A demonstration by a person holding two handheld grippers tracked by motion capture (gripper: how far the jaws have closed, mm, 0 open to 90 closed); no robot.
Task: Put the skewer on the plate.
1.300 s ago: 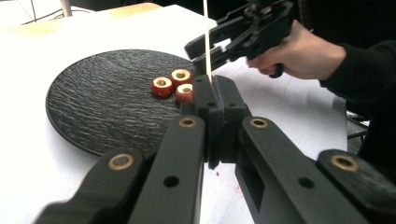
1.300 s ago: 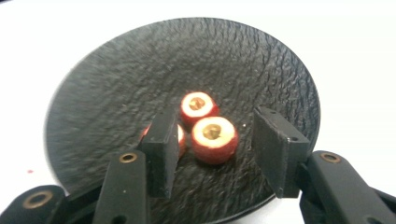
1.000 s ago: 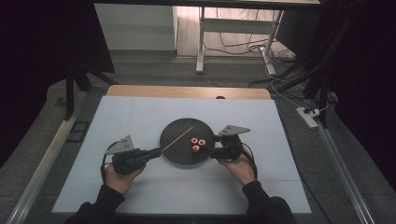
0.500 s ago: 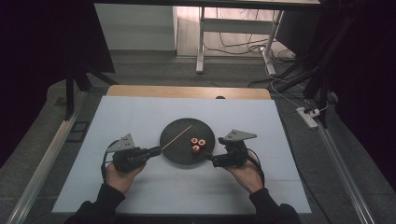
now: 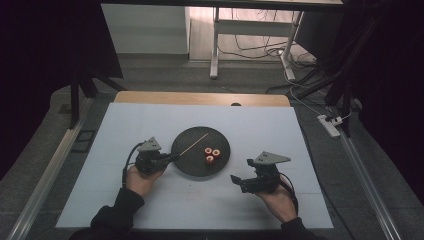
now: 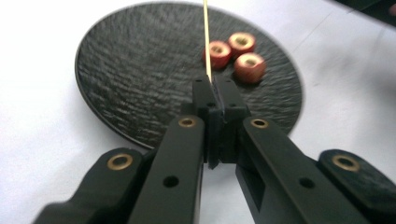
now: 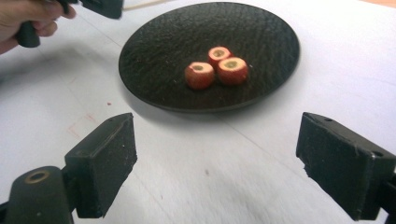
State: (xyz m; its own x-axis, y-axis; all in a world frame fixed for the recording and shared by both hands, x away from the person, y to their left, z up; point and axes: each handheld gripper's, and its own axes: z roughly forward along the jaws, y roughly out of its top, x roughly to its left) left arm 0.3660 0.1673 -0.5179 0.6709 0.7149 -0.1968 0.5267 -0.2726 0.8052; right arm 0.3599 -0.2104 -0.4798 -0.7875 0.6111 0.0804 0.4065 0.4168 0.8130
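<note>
– What have I got in my left gripper?
– The skewer: a thin, pale stick, pinched at its near end between my closed jaws. It runs straight out over the plate, tip toward the far rim.
– And the pieces?
– Three pieces, small red rounds with pale cored tops, upright. They sit clustered and touching, right of the plate's centre in the high view. The skewer passes just beside them in the left gripper view; contact, can't tell.

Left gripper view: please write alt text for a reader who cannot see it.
The left gripper, jaws shut, pinches a thin wooden skewer that points over a round black textured plate. Three small red fruit pieces with cored centres lie on the plate.
</note>
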